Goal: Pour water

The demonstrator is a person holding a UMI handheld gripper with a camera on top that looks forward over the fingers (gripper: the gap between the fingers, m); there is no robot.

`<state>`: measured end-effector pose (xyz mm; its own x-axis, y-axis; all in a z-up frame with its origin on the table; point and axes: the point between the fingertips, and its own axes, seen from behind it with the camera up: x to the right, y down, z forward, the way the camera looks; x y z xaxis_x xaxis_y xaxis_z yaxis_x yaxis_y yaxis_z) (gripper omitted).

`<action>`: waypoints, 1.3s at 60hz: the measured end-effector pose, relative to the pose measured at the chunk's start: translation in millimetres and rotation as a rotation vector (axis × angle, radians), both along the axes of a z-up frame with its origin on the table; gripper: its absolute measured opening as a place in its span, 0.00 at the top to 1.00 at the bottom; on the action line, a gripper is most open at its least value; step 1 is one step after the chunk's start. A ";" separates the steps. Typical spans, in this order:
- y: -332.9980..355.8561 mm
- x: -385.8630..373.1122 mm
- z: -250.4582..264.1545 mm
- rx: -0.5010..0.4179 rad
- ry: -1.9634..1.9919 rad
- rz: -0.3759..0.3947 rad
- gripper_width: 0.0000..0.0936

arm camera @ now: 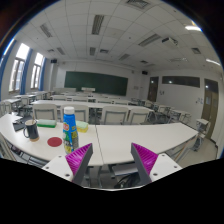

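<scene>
On the white curved counter (120, 140) of a classroom, a clear plastic water bottle with a blue cap and colourful label (69, 130) stands upright just ahead of the left finger.

Fingers of the hand-held gripper (112, 160) stand apart with nothing between them, their magenta pads (80, 156) facing each other above the counter's near edge. Beside the bottle to its left lies a small red round disc (53, 141); farther left stands a dark can-like container (31, 128). A pale yellow-green cup (83, 126) sits just behind the bottle to its right. Beyond are rows of desks and a green chalkboard (95, 82) on the far wall.
</scene>
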<state>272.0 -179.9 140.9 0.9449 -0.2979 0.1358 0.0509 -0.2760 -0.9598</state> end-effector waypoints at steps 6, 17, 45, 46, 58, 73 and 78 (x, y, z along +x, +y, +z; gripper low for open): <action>2.5 -5.7 -1.4 -0.011 -0.004 0.020 0.12; 19.8 -44.4 -5.0 0.006 0.027 0.115 0.12; 183.9 -131.4 -57.9 0.097 0.093 0.206 0.13; 187.2 -130.8 -59.7 0.098 0.094 0.201 0.15; 198.9 -126.1 -66.3 0.136 0.066 0.107 0.56; 212.9 -159.1 -12.0 0.056 -0.417 0.201 0.60; 228.1 -194.3 20.1 0.022 -0.787 0.250 0.60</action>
